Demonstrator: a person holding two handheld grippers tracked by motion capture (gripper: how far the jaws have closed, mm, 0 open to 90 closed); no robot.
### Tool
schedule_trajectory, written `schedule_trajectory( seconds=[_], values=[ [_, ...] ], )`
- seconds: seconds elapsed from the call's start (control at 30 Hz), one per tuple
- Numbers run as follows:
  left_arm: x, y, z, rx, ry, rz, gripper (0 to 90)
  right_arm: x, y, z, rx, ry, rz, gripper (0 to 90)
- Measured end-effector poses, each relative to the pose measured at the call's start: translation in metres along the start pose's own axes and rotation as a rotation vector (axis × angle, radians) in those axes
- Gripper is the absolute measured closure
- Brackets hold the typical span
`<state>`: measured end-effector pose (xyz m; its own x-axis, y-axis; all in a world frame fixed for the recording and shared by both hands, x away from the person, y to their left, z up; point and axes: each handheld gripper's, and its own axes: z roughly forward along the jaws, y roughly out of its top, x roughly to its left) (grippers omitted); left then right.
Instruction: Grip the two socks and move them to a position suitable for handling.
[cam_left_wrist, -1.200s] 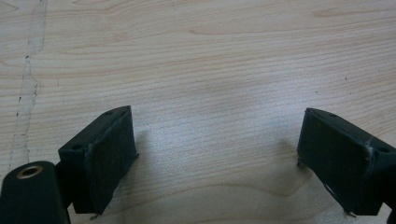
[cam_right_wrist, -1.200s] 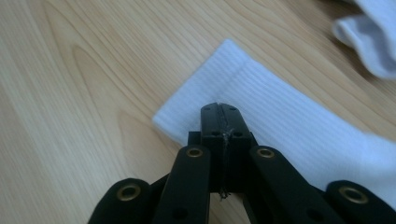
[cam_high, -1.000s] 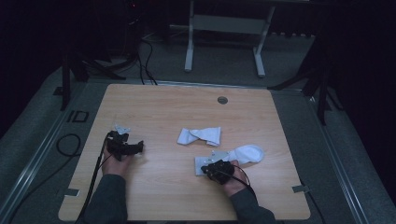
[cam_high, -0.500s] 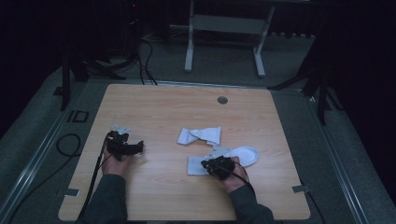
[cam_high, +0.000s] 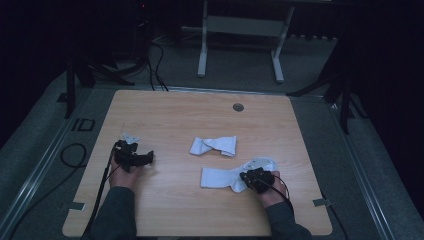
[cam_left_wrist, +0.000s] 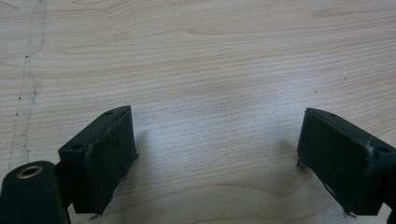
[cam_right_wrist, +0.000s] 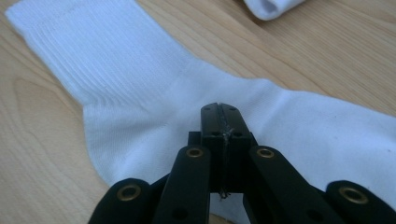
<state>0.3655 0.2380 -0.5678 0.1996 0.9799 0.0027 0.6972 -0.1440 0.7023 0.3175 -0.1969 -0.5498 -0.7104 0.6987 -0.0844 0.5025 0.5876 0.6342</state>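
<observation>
Where fingers (cam_right_wrist: 219, 108) meet, sock (cam_right_wrist: 140, 88) pinch unclear

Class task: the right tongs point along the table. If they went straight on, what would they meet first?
The right tongs, jaws shut, sit low over the flat white sock. Going straight on, they would likely meet that sock's ribbed cuff first; height above it is unclear.

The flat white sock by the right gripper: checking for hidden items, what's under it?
Under the flat white sock only the wooden table shows around its edges. The right gripper, shut, rests on it; anything beneath is covered.
</observation>
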Motion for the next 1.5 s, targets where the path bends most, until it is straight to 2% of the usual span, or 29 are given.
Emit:
schedule_trajectory(
  seconds=[0.23,0.53,0.77,1.0,1.1,1.23,1.37,1.5],
  values=[
    [0.0,0.0,0.0,0.0,0.0,-0.001,11.4,0.016,0.012,0.008,-0.001,0.019,-0.021,89.6],
    [0.0,0.0,0.0,0.0,0.0,-0.001,11.4,0.048,0.031,0.024,-0.03,0.052,-0.015,89.6],
    [0.0,-0.001,-0.001,-0.001,-0.005,0.006,11.5,0.059,0.041,0.033,-0.05,0.049,-0.005,89.5],
    [0.0,-0.002,-0.003,-0.004,-0.015,0.017,14.0,0.068,0.049,0.038,-0.046,0.079,-0.039,88.3],
    [-0.001,-0.003,-0.004,-0.004,-0.018,0.019,16.2,0.071,0.052,0.04,-0.045,0.086,-0.055,83.6],
    [-0.002,-0.002,-0.006,-0.003,-0.028,0.027,24.2,0.068,0.053,0.035,-0.065,0.087,-0.052,79.7],
    [-0.002,-0.002,-0.008,0.0,-0.032,0.029,33.7,0.055,0.052,0.024,-0.094,0.079,-0.016,77.7],
    [-0.003,-0.001,-0.011,0.006,-0.033,0.033,43.3,0.037,0.051,0.011,-0.112,0.045,0.013,76.2]
  ],
)
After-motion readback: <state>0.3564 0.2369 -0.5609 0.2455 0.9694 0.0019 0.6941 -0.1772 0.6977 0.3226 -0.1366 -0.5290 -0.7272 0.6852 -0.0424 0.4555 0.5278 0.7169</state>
